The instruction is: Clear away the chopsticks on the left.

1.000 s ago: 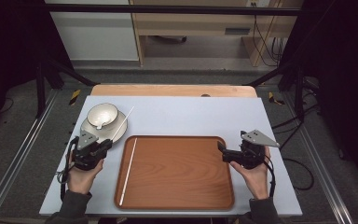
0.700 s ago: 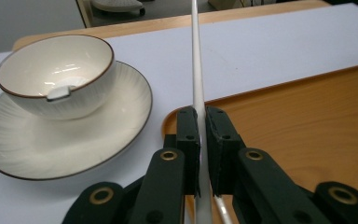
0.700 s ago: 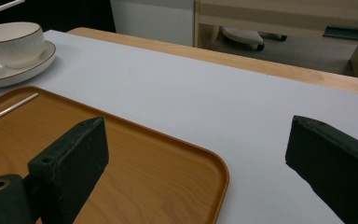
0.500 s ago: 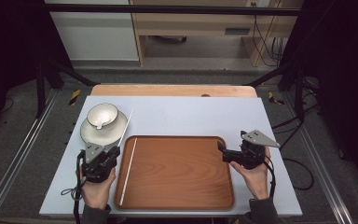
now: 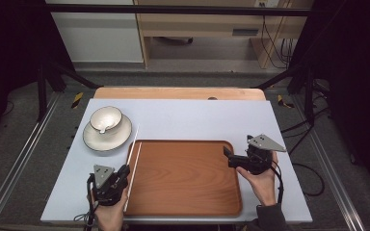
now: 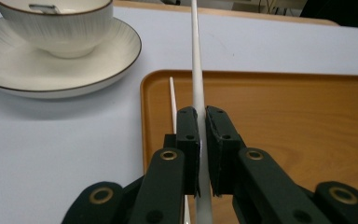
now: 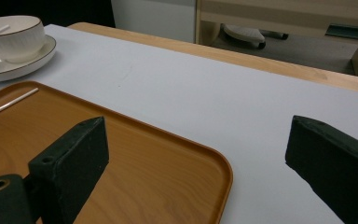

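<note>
- The left gripper's (image 6: 200, 154) matte black fingers (image 6: 187, 140) are clamped on a slim white chopstick (image 6: 197, 70) whose smooth, tapering shaft runs forward over the tray's left rim.
- A second white chopstick (image 6: 172, 105) lies just beside it, on the left edge of the tray.
- The right gripper's (image 7: 205, 168) blocky black fingers (image 7: 72, 161) are spread wide with nothing between them, over the tray's right edge.
- The tray (image 5: 188, 178) is a rounded rectangle of reddish wood grain with a low raised lip, set on the pale blue-grey tabletop (image 5: 197, 118).
- A cream ribbed bowl (image 5: 106, 119) with a dark rim sits on a matching round saucer (image 5: 94, 140) at far left; a white spoon (image 5: 104, 129) rests in the bowl.
</note>
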